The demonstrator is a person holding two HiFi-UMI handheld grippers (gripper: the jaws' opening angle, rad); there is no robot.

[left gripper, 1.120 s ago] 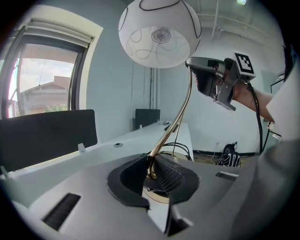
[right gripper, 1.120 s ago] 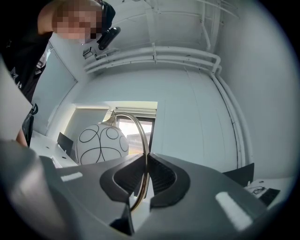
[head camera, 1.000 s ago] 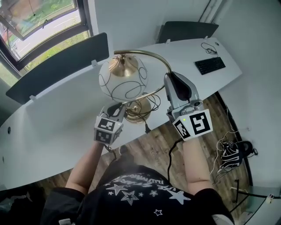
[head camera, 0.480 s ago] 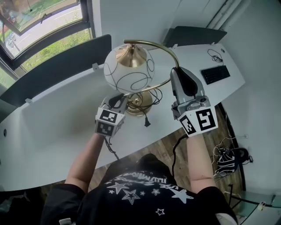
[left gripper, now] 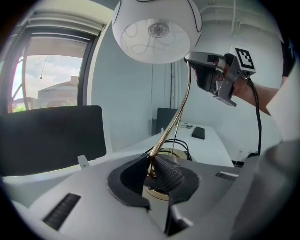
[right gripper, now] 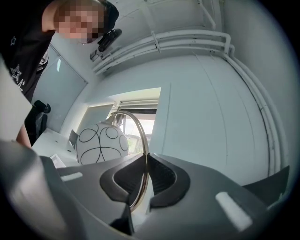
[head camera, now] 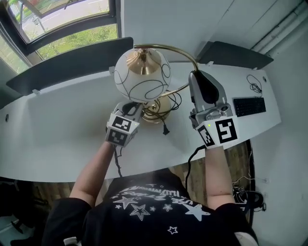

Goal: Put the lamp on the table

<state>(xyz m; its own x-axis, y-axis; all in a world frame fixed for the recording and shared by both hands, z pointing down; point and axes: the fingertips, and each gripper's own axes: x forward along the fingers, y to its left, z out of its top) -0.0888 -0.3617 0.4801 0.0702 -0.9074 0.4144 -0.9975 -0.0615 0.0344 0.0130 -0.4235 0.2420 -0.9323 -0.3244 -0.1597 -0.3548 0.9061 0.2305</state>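
The lamp has a white globe shade [head camera: 142,74] with black line patterns, a curved brass stem [head camera: 188,55] and a round brass base [head camera: 158,109]. It hangs over the white table [head camera: 57,139]; I cannot tell whether the base touches it. My left gripper [head camera: 139,106] [left gripper: 152,164] is shut on the stem low down, just above the base. Higher up, my right gripper [head camera: 194,74] [right gripper: 144,161] is shut on the stem's arc beside the shade [right gripper: 101,143]. A black cord [head camera: 166,103] coils round the base, its plug [head camera: 165,129] towards me.
A black keyboard [head camera: 249,105] lies at the table's right end. Dark partition panels [head camera: 62,65] [head camera: 236,54] stand along the far edge, with a window [head camera: 62,14] behind. Cables [head camera: 245,197] lie on the wood floor to the right.
Both grippers have carried the lamp forward, from over the table's near edge and the floor to well over the tabletop. The grips on the stem are unchanged.
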